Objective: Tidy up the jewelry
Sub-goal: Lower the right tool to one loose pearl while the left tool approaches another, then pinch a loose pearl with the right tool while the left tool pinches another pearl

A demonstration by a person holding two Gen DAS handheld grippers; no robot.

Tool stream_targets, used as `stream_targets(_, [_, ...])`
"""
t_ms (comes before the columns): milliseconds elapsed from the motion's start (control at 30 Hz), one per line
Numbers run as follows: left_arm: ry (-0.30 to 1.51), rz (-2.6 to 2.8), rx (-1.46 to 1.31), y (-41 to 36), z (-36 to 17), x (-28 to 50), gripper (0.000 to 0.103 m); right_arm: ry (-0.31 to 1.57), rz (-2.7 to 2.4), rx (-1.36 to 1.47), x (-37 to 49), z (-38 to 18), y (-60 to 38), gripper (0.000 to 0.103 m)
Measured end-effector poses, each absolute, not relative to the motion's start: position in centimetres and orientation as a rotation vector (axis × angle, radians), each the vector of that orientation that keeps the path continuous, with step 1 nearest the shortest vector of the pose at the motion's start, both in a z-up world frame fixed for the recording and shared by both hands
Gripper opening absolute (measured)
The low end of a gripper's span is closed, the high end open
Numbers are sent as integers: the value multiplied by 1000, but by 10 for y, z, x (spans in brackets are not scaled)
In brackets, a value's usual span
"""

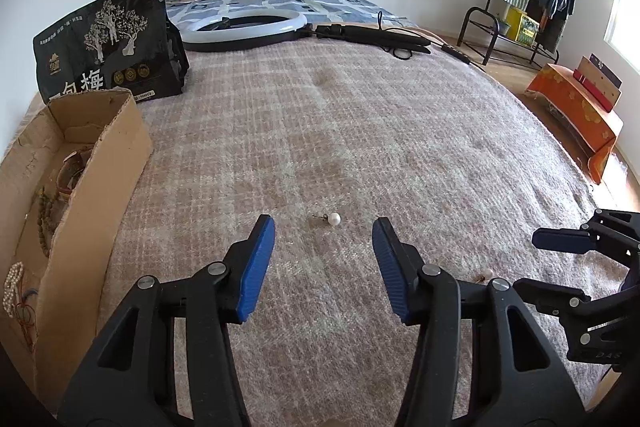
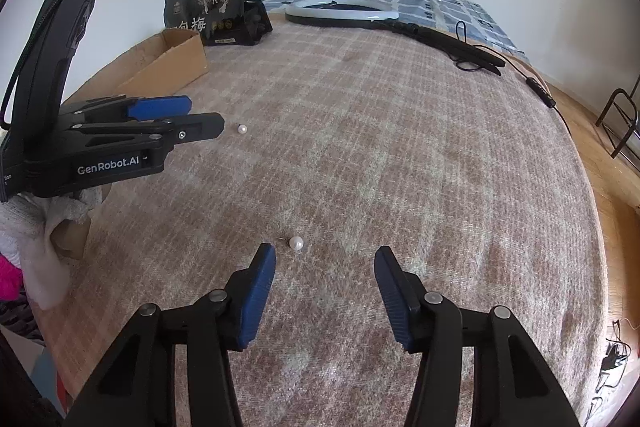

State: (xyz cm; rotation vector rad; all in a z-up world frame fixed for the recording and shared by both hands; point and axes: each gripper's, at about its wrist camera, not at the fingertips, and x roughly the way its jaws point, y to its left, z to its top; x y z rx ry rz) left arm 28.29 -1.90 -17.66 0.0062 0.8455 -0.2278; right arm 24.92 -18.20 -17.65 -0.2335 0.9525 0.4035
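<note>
Both grippers are hovering over the blanket [image 1: 360, 131] with fingers spread, holding nothing. One pearl earring [image 1: 334, 219] is lying just ahead of the left gripper [image 1: 323, 233], another pearl earring [image 2: 296, 243] just ahead of the right gripper [image 2: 325, 259]. The cardboard box [image 1: 100, 163] is sitting at the left with bead strands inside.

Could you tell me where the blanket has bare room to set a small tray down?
The widest bare patch of blanket lies between the pearl earrings and the ring light, running to the right edge. The left is crowded: cardboard box, black bag. Near both grippers the earrings lie loose.
</note>
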Motion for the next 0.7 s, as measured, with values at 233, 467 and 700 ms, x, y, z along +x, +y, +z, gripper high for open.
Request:
stream_targets(233, [860,-246,-4,-19,-188,293,42,963,434,-232,253,-185,-179,43])
stream_targets(467, [869,-266,-2,-22,-195,301,37,962,447,-240,254,-188,-176,40])
stream_targets(700, [883,-275,-1,-23,-201,303,32,958,460,-229,257,-190,-175,36])
